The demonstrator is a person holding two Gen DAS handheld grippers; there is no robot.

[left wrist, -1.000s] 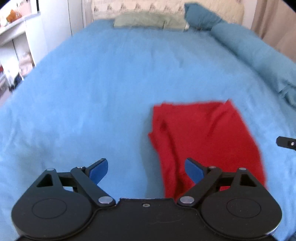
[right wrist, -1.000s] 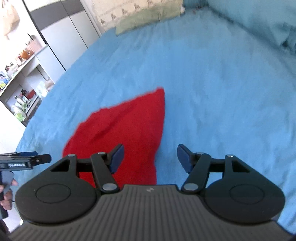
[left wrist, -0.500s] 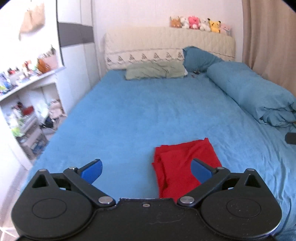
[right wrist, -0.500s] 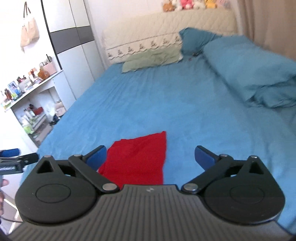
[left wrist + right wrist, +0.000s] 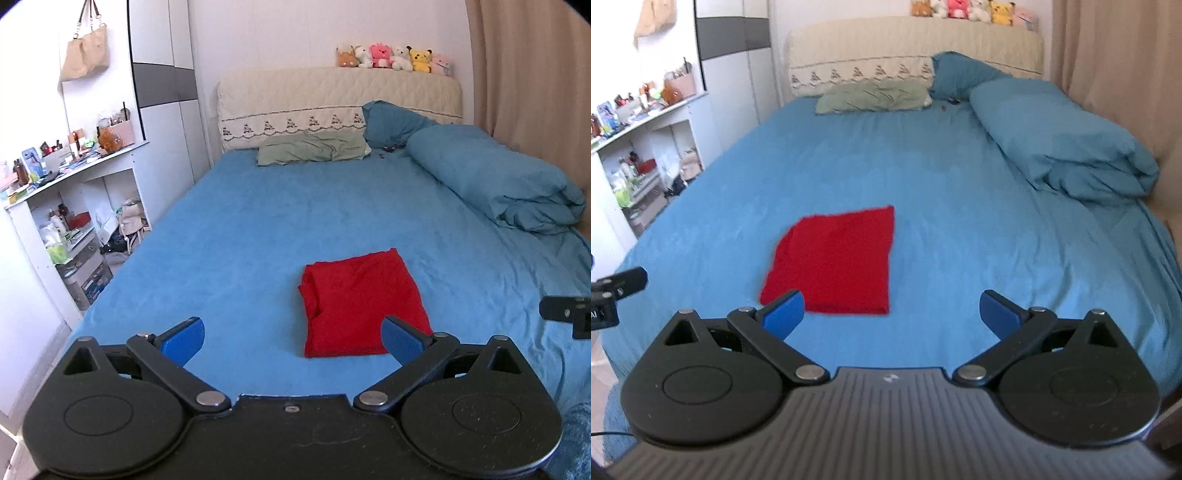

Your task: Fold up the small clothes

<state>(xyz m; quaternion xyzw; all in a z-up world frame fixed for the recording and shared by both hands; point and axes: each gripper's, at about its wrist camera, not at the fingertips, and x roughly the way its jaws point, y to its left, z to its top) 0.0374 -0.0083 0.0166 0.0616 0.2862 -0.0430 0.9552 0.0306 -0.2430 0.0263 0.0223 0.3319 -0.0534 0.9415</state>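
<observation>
Left wrist view: my left tongs (image 5: 291, 338) are spread wide with nothing between the blue pads, held above the near end of the bed (image 5: 258, 229). The red garment (image 5: 360, 299) lies flat on the blue sheet just ahead and a bit right, folded into a compact rectangle with a thicker doubled edge along its left side. I judge it sits near the foot of the bed because that's within easy reach of both tools. A black piece of the right tool pokes in at the right edge, so the two are side by side. Rolled duvet (image 5: 495, 181) lies along the right of the bed, green pillow (image 5: 314, 151) at the headboard, plush toys (image 5: 393, 57) on top of it, cluttered shelves (image 5: 62, 206) left.

Right wrist view: right tongs (image 5: 892, 310) also wide apart and empty, clear of the cloth. The garment is ahead and left; the left pad overlaps its near corner in the picture only, no contact that I can tell. Edges look square, so the fold looks finished to me; both tongs stand off because nothing needs holding.
</observation>
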